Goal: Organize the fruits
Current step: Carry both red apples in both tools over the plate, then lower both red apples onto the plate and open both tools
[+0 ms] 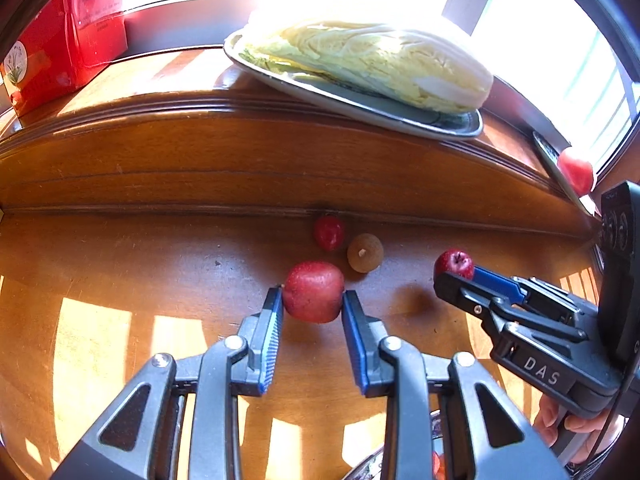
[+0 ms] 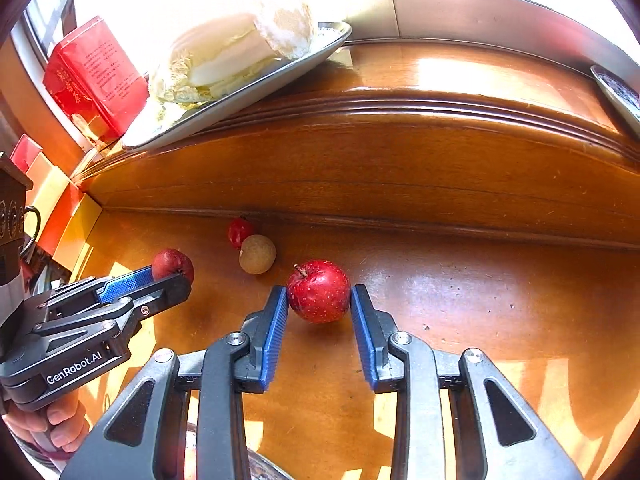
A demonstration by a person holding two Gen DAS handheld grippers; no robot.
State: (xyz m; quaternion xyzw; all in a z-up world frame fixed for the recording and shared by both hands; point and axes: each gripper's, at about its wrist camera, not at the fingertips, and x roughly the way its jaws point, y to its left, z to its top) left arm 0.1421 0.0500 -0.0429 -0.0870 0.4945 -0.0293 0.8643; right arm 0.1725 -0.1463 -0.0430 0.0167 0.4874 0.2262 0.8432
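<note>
The left gripper (image 1: pixel 313 300) clamps a dull red fruit (image 1: pixel 314 291); the right gripper (image 2: pixel 319 296) clamps a glossy red apple (image 2: pixel 319 290). Beyond, on the wooden surface (image 2: pixel 460 300), lie a longan (image 2: pixel 257 254) and small red fruit (image 2: pixel 239 231); farther, cabbage (image 1: pixel 372 60) on a tray (image 1: pixel 360 106).

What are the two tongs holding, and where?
Each pair of tongs pinches a red fruit by its sides: left tongs a dull one, right tongs a shiny one.

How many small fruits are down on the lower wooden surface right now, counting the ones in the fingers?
4: a dull red fruit in the left gripper, a shiny red apple in the right gripper, and a small red fruit beside a brown fruit near the back ledge.
</note>
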